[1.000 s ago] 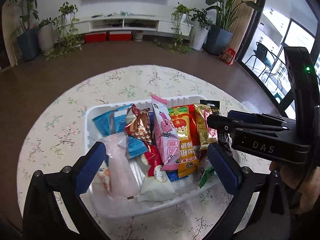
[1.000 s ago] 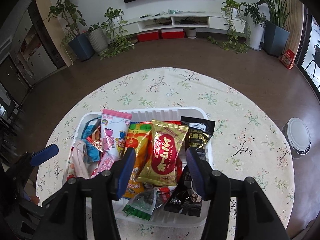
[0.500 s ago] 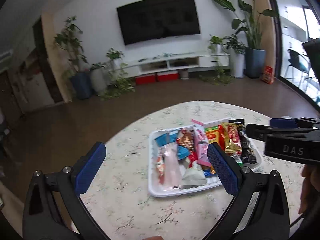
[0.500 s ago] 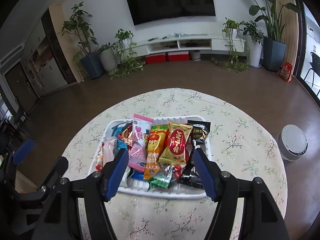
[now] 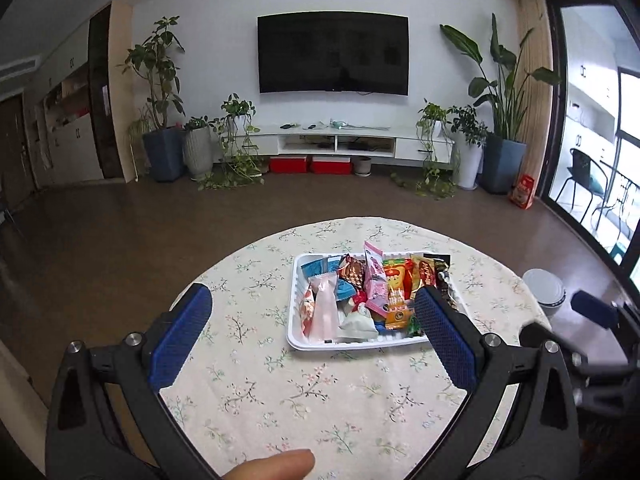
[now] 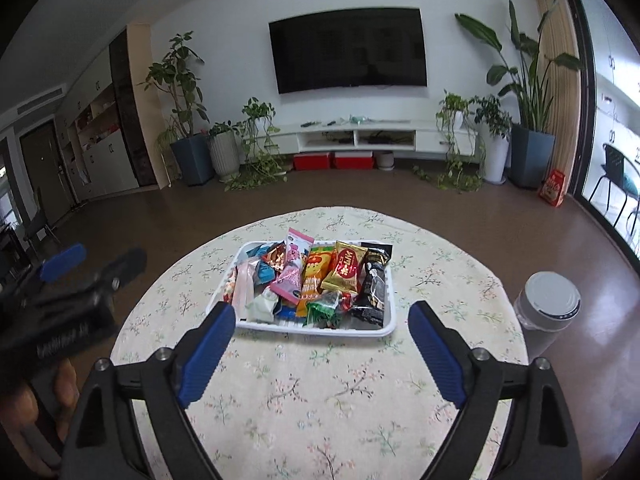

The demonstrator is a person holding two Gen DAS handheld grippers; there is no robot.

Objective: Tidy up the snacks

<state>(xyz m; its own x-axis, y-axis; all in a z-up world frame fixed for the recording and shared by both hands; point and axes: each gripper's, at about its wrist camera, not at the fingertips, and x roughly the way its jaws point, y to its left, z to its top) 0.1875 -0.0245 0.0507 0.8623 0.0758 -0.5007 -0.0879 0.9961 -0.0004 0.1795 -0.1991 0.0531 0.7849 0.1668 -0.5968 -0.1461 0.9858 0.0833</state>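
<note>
A white tray [image 5: 294,326] [image 6: 390,322] holds several snack packets lying side by side, among them a pink one [image 5: 375,276] [image 6: 294,270], a gold one [image 6: 346,272] and a black one [image 6: 372,284]. It sits on a round table with a floral cloth [image 5: 280,392] [image 6: 320,396]. My left gripper [image 5: 314,340] hangs open above the near part of the table, short of the tray. My right gripper [image 6: 320,348] is held back from the tray too; its jaws are opening and nothing is between them.
A grey lidded bin [image 6: 548,308] [image 5: 544,294] stands on the floor right of the table. A fingertip [image 5: 276,466] shows at the bottom of the left wrist view. Brown floor, potted plants [image 5: 160,92] and a TV unit [image 5: 336,144] lie beyond.
Both grippers have pulled back and up from the tray, so the whole table and room now show. The right gripper's jaws have spread much wider. The snacks lie as before.
</note>
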